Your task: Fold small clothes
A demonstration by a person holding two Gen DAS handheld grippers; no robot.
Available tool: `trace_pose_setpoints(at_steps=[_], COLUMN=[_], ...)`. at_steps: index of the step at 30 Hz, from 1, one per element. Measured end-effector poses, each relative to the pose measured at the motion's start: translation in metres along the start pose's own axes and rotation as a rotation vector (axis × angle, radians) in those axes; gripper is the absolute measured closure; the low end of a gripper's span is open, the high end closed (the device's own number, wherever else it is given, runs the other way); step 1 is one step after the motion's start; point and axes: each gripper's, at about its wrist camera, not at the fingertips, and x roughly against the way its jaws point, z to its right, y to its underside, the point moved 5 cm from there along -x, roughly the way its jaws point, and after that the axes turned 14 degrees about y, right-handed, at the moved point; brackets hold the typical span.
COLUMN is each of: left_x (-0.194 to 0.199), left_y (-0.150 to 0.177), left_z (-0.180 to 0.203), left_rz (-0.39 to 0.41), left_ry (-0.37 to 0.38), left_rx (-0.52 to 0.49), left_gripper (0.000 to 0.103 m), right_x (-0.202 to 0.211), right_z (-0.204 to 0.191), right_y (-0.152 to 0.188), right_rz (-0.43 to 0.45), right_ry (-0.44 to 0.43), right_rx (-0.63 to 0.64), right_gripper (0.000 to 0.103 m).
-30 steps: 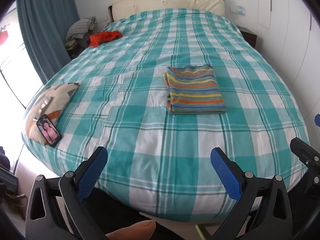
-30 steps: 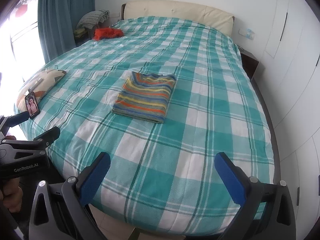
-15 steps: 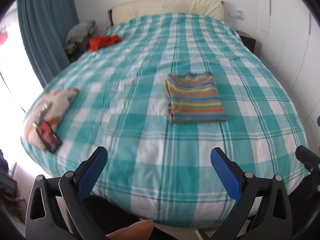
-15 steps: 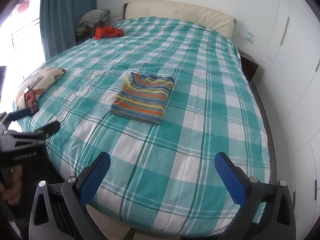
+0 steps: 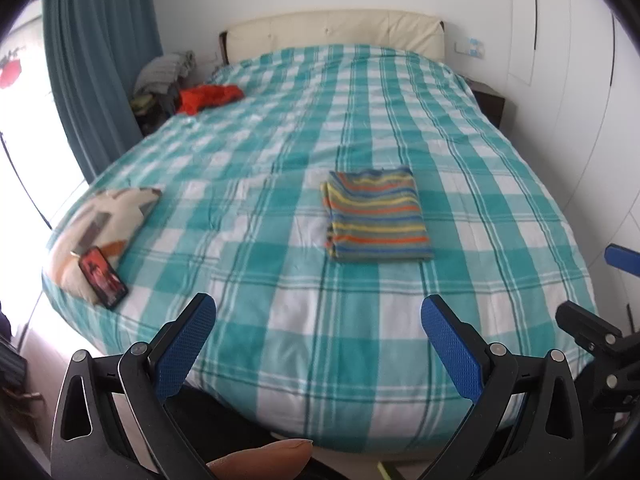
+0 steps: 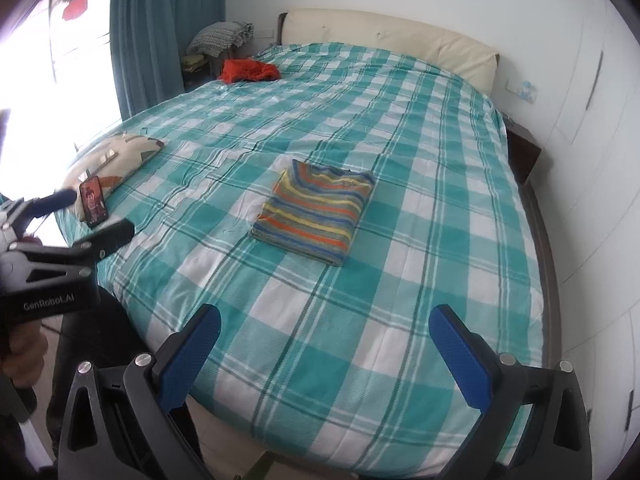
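- The striped top [image 5: 378, 214] lies folded into a neat rectangle mid-bed [image 5: 280, 360]; that piece looks done.
- An orange garment [image 5: 210, 97] sits crumpled at the far corner, probably next.
- Left tool [image 5: 318, 344] and right tool [image 6: 324, 352] are both spread wide, empty, off the bed's near edge.

Left gripper [image 5: 318, 330]: jaws spread wide, blue pads facing inward, nothing between them. Both fingers point toward 12 o'clock. A fingertip [image 5: 262, 458] of the holding hand shows at 6 o'clock in the left wrist view.

Right gripper [image 6: 324, 342]: jaws spread wide, nothing held, fingers pointing toward 12 o'clock.

In the right wrist view the left gripper sits at 9 o'clock, gripped by a hand [image 6: 20, 354] below its body.
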Motion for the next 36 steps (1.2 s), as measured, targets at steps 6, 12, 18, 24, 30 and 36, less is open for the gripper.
trace_pose_setpoints(at_steps=[6,12,18,24,30,36], left_x=[-0.01,-0.004,-0.003,-0.002,-0.001,-0.001], left_y=[0.012,0.012,0.011,0.011,0.009,0.006], left_z=[-0.002,-0.005,-0.008,-0.014,-0.015,-0.012], left_rz=[-0.043,-0.019,-0.013,-0.015,-0.012,-0.007], left_ry=[-0.026,-0.058,-0.086,-0.096,-0.1,-0.099], left_rx=[0.016,0.017,-0.006,0.003,0.008,-0.006], left_gripper=[0.0,0.0,0.0,0.0,0.0,0.0], right_x=[-0.007,0.003,0.007,0.007,0.006,0.007], right_z=[0.008,0.004,-0.001,-0.005,-0.007,-0.007], right_y=[0.014,0.012,0.003,0.001,0.0,-0.001], right_rz=[-0.04,-0.027,0.006,0.002,0.002,0.006], right_ry=[-0.006,-0.002,0.025,0.023,0.028,0.03], right_rx=[-0.118,-0.101,-0.078,-0.065,-0.059,-0.06], right_gripper=[0.001,0.001,0.001,0.0,0.001,0.001])
